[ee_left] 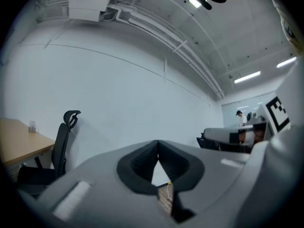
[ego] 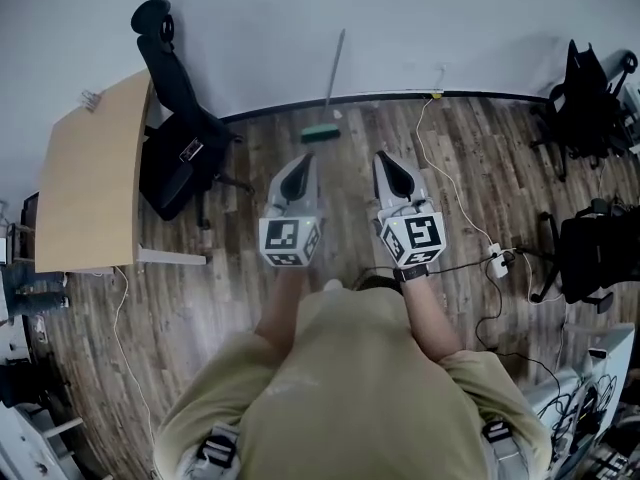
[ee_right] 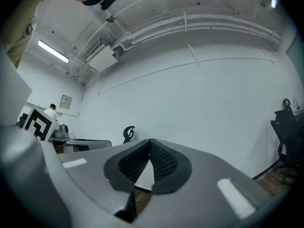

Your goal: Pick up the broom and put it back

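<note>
The broom (ego: 329, 96) leans upright against the white wall, its green head (ego: 321, 134) on the wood floor by the skirting. Both grippers are held level in front of the person, short of the broom and pointing toward the wall. My left gripper (ego: 306, 160) sits just below and left of the broom head, its jaws shut with nothing between them. My right gripper (ego: 384, 160) is beside it to the right, also shut and empty. The left gripper view shows the closed tips (ee_left: 157, 142) against bare wall; the right gripper view shows the same (ee_right: 150, 141). Neither gripper view shows the broom.
A wooden desk (ego: 90, 178) and a black office chair (ego: 180, 138) stand at the left. More black chairs (ego: 590, 98) are at the right. A white cable runs to a power strip (ego: 497, 260) on the floor right of the grippers.
</note>
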`<state>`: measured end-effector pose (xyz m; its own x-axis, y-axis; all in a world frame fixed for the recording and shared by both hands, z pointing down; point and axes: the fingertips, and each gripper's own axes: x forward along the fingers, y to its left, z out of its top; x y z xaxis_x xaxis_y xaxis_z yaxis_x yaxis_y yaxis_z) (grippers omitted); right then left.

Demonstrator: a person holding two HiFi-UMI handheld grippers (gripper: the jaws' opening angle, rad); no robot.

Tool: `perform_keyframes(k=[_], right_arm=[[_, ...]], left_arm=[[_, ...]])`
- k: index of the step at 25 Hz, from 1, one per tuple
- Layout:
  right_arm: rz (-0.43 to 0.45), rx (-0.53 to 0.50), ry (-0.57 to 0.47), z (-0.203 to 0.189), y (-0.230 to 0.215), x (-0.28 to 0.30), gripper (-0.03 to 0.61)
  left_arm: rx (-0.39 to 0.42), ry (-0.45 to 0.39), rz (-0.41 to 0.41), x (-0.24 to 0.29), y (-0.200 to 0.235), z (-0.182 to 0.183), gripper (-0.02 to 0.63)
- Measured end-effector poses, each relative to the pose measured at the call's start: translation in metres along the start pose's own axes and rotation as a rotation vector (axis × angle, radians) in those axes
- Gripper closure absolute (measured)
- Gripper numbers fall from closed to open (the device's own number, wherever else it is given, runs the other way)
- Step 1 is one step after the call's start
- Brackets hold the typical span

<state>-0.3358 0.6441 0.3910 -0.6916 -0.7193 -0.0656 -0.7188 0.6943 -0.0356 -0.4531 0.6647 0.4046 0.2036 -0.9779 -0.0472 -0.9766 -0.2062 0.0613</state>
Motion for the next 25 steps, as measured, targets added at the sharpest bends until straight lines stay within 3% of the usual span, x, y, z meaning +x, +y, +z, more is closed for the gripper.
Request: perform_keyframes(k=[4,9,25], right_arm=[[-0.006,0.002,0.054,-0.02,0.004,0.025,0.574],[0.01,0.033,0.084,-0.034,-0.023,0.062,0.574],[0.121,-0.001,0.06,-0.027,-0.213,0.224,0.574]], left_arm=[[-0.048,0.011,0.012,0.011,0.031,-0.014,0.611],[-0.075,0.033,0.025,0.052,0.051,-0.028,0.611],[-0.03,0.052,0.127,0.27,0.063,-0.033,0.611]])
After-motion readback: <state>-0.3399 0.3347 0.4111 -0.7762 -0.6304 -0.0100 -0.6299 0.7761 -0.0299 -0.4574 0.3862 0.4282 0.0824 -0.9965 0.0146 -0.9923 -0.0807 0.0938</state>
